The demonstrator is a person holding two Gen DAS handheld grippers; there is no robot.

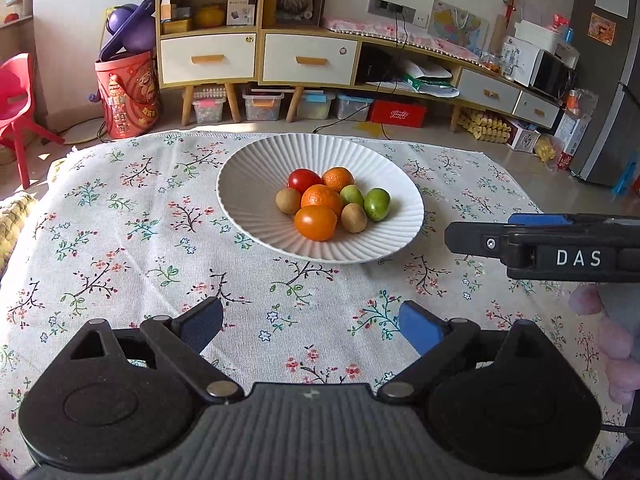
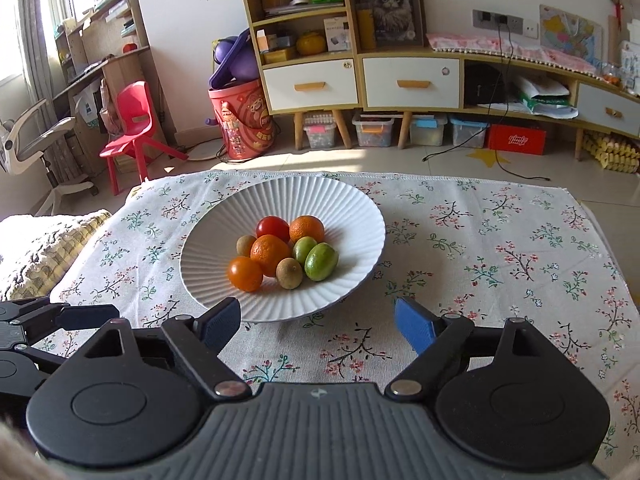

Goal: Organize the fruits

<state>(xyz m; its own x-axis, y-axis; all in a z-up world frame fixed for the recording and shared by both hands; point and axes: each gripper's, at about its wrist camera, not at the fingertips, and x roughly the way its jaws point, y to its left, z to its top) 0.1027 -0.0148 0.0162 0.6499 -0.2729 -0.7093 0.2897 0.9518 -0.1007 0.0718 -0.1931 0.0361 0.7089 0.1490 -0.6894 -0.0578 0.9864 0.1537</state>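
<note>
A white ribbed plate (image 1: pixel 248 184) (image 2: pixel 224 240) sits on the floral tablecloth and holds several fruits: a red tomato (image 1: pixel 304 179) (image 2: pixel 273 227), oranges (image 1: pixel 321 198) (image 2: pixel 270 253), an orange tomato (image 1: pixel 315 222) (image 2: pixel 245 273), brown kiwis (image 1: pixel 353 217) (image 2: pixel 289 273) and green fruits (image 1: pixel 377 204) (image 2: pixel 321 261). My left gripper (image 1: pixel 312 326) is open and empty, short of the plate. My right gripper (image 2: pixel 318 320) is open and empty at the plate's near rim; it also shows from the side in the left wrist view (image 1: pixel 540 246).
The floral tablecloth (image 1: pixel 120 240) (image 2: pixel 500 264) covers the table. Beyond its far edge are a red chair (image 2: pixel 134 130), a red bucket (image 2: pixel 244 120), and a wooden cabinet with drawers (image 2: pixel 360 80). A knitted cushion (image 2: pixel 44 244) lies at the left.
</note>
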